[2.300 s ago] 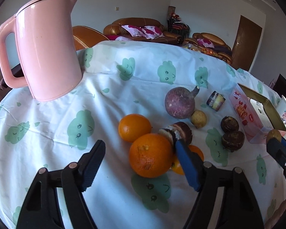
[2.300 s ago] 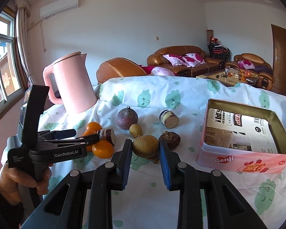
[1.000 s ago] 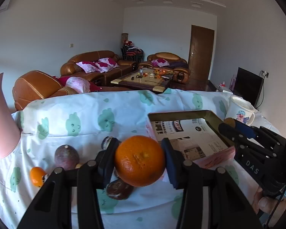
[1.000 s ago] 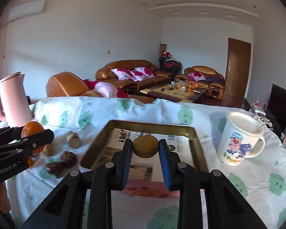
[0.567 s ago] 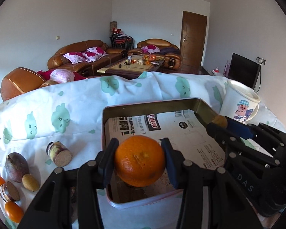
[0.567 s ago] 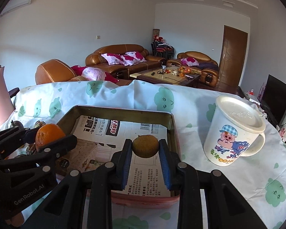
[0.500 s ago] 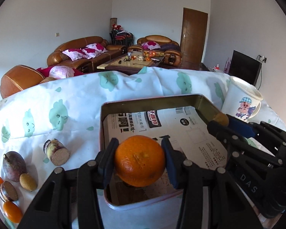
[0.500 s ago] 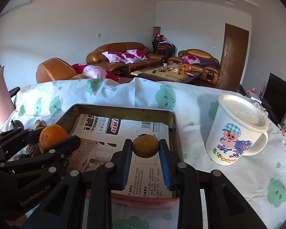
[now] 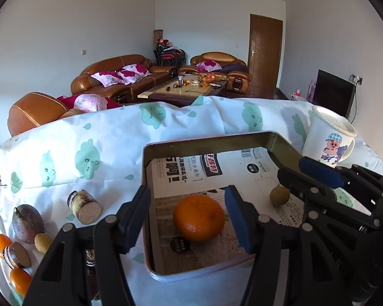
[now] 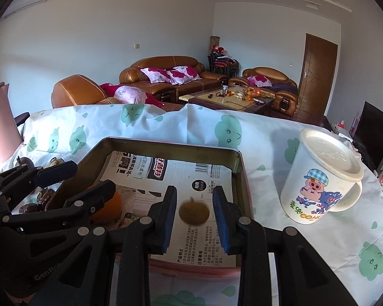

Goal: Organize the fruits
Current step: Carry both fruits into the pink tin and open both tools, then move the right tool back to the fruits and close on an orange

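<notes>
2 fruits are reaching the tin [image 9: 150, 153], so the sorting looks early, by my reading. The orange [image 9: 198, 218] sits on the printed paper lining the tin's floor, between the fingers of the left gripper [image 9: 189, 219]. Those jaws are opening and their pads stand clear of the peel on both sides, so the orange is released. Nearer the tin's right wall, the small brown fruit [image 10: 193, 213] shows blurred between the fingers of the right gripper [image 10: 193, 216]. There is a gap on either side of it, so the jaws look parted and no longer clamped on it. Whether it already rests on the paper or is dropping, I cannot tell.

Left to do, as far as shows: on the tablecloth [image 9: 109, 137] to the tin's left lie a dark purple round fruit [image 9: 27, 223], a small yellowish one [image 9: 43, 242] just beside it, 2 small oranges [image 9: 20, 280] at the frame edge, and a couple of cut pieces with pale faces [image 9: 85, 206]. What those cut pieces are is unclear. The lidded mug [image 10: 321, 178] stands well to the right of the tin, outside the job.
</notes>
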